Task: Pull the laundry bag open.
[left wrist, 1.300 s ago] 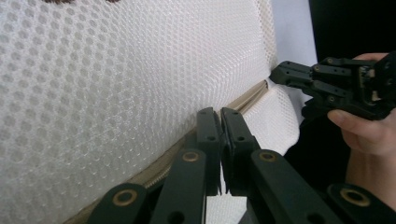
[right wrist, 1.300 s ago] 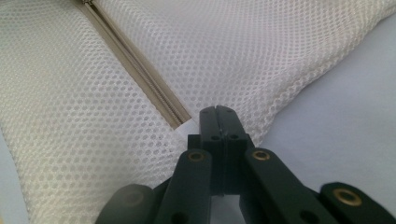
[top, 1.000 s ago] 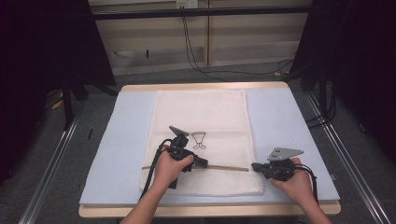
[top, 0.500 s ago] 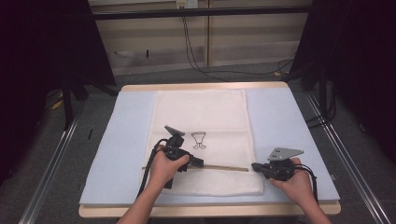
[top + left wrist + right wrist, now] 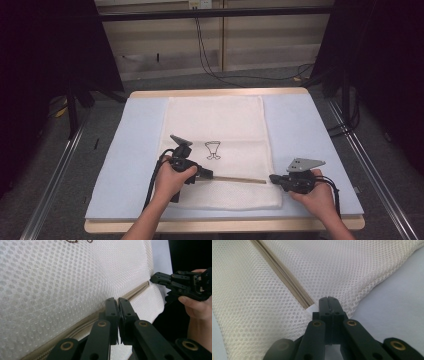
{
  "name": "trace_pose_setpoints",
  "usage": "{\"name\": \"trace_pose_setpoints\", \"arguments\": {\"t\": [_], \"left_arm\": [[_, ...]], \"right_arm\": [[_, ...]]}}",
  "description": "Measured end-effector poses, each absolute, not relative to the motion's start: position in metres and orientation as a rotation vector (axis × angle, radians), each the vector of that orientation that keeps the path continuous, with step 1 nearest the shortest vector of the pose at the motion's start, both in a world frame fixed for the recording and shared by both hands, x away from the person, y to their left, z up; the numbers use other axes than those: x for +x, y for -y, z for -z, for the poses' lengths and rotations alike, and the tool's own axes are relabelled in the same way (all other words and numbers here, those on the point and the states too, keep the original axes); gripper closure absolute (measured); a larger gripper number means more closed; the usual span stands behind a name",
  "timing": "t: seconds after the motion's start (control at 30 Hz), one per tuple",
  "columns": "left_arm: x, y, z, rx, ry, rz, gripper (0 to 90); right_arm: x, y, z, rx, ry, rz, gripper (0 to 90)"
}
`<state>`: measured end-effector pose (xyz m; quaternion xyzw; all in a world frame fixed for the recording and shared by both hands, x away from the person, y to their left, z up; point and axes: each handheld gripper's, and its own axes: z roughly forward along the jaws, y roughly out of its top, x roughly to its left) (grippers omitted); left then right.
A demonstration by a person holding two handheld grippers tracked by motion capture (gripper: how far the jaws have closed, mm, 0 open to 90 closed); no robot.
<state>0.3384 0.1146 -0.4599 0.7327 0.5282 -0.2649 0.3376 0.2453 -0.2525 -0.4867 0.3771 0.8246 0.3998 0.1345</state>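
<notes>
Centrally, a blue mat (image 5: 125, 165) is covering the wooden table (image 5: 220, 226), and a white mesh laundry bag (image 5: 220, 125) is lying flat on the middle of that mat, its long sides running away from the person. A small dark goblet-shaped emblem (image 5: 213, 149) is sitting on the bag just beyond the zipper. The beige zipper (image 5: 240, 179) is running across the bag near its edge closest to the person, from the left gripper to the right one.

The left gripper (image 5: 206, 173) is resting on the bag at the left end of the zipper; in the left gripper view its jaws are standing nearly closed, tips (image 5: 117, 305) lying against the zipper line (image 5: 82, 327), but whether the slider is pinched between them cannot be told. The right gripper (image 5: 274, 178) is lying at the bag's right edge, at the zipper's other end; in the right gripper view its jaws are pressed fully together, and a white tab (image 5: 312, 308) at the zipper's end (image 5: 287, 277) is lying just beside the tips (image 5: 328, 300), whether gripped or not being unclear.
</notes>
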Motion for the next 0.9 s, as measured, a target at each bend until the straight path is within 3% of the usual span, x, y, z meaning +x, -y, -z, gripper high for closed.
{"name": "trace_pose_setpoints", "arguments": {"t": [0.9], "left_arm": [[0.34,-0.137,0.454,1.888,-1.398,0.675,87.4]], "right_arm": [[0.245,0.253,0.487,1.093,-2.388,-1.16,90.0]]}}
